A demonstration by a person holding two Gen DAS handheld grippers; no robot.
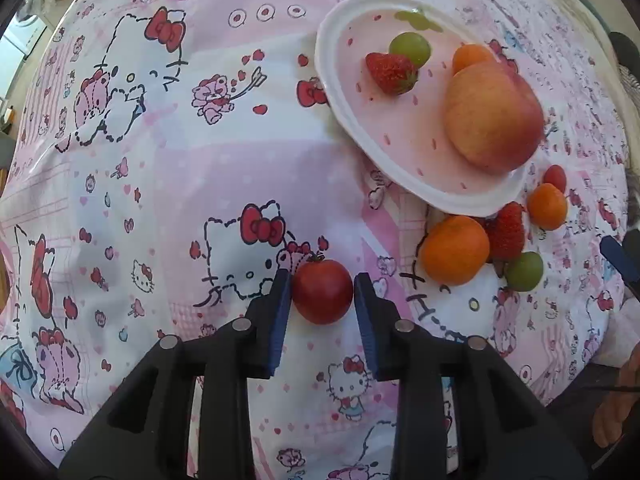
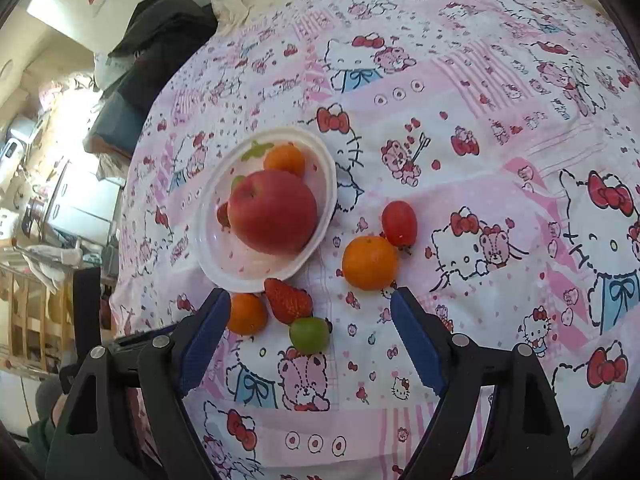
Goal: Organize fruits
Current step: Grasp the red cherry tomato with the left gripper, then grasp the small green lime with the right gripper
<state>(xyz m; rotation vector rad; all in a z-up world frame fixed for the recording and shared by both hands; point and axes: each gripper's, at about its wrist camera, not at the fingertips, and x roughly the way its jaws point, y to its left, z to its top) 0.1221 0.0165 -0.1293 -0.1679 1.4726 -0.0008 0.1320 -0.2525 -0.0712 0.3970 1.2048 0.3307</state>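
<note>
My left gripper (image 1: 321, 282) points down at the patterned cloth and is shut on a round red tomato (image 1: 322, 298), both blue pads against its sides. Up and to the right, the white plate (image 1: 325, 68) holds an apple (image 1: 494, 116), a strawberry (image 1: 392, 72), a green grape (image 1: 410, 48) and a small orange (image 1: 470, 56). My right gripper (image 2: 312, 320) hangs open over loose fruit beside the plate (image 2: 208, 248): a strawberry (image 2: 288, 300), a green grape (image 2: 310, 334), two oranges (image 2: 370, 263) (image 2: 247, 314) and an oblong tomato (image 2: 399, 223). Nothing touches its pads.
The Hello Kitty cloth (image 1: 180, 184) covers the whole surface and runs wide to the left of the plate. The right gripper's blue pad (image 1: 616, 258) shows at the right edge of the left wrist view. Dark clothing (image 2: 160, 36) and furniture crowd the far left.
</note>
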